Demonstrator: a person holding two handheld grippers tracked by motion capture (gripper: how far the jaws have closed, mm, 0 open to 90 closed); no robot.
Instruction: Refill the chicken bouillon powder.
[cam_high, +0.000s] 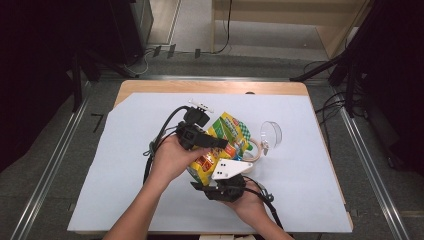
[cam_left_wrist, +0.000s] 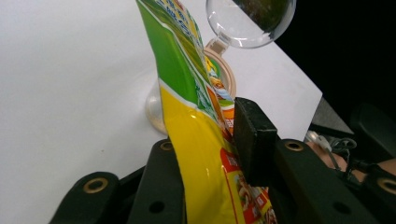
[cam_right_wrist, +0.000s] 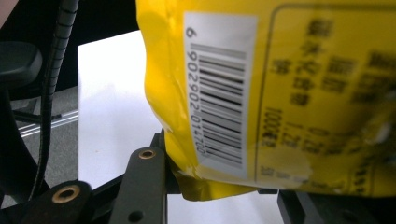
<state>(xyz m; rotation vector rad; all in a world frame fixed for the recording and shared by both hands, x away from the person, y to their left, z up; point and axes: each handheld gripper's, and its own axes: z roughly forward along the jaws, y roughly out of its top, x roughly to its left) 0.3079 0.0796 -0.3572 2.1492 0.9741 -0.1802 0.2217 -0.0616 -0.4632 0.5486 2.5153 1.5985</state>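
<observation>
A: Where the snack bag (cam_high: 220, 145) hangs above the white sheet (cam_high: 310, 190), between both hands, which way does its long axis run?

B: From the right gripper (cam_high: 223, 190), jaws closed on the bag's lower seam, up and away to the left gripper (cam_high: 200, 135), whose jaws pinch the bag's middle.

A: What lies beyond?

B: A jar (cam_high: 252, 149) with its clear hinged lid (cam_high: 271, 134) open, just past the bag's top; the left gripper is nearer it.
</observation>
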